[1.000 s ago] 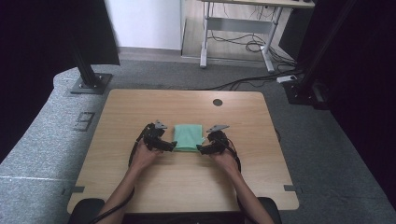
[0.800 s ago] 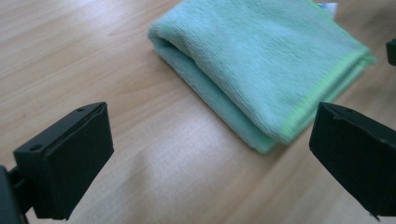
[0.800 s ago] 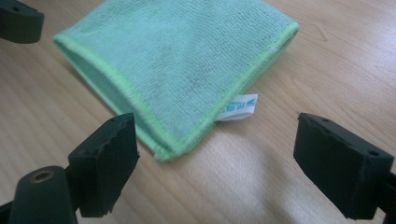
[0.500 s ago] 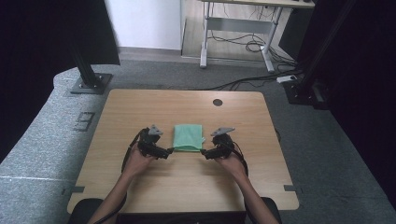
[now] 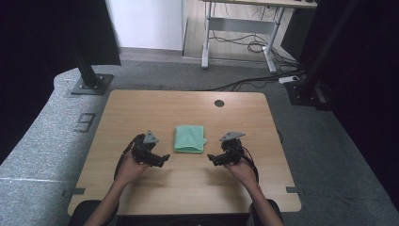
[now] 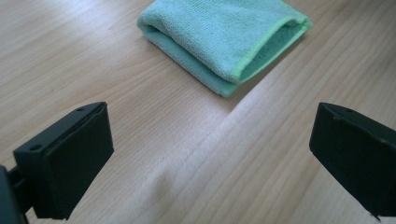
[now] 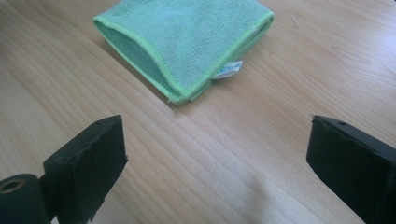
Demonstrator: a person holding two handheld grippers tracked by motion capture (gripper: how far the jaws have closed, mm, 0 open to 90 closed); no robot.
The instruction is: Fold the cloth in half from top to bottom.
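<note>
Claws [image 5: 162, 158] open, folded fluffy green cloth [image 5: 189, 138]

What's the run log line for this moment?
cloth: folded, flat on table | left gripper: open, off cloth | right gripper: jaws just opening, nothing between, off cloth

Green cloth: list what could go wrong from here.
1. The folded green cloth lies free on the table, apart from both grippers; its open layered edge may spring apart with nothing pressing on it.
2. The right gripper has just been opening, with nothing between its fingers; a fresh grasp might pinch just the top layer and undo the fold.
3. The label pokes out and could catch.
</note>
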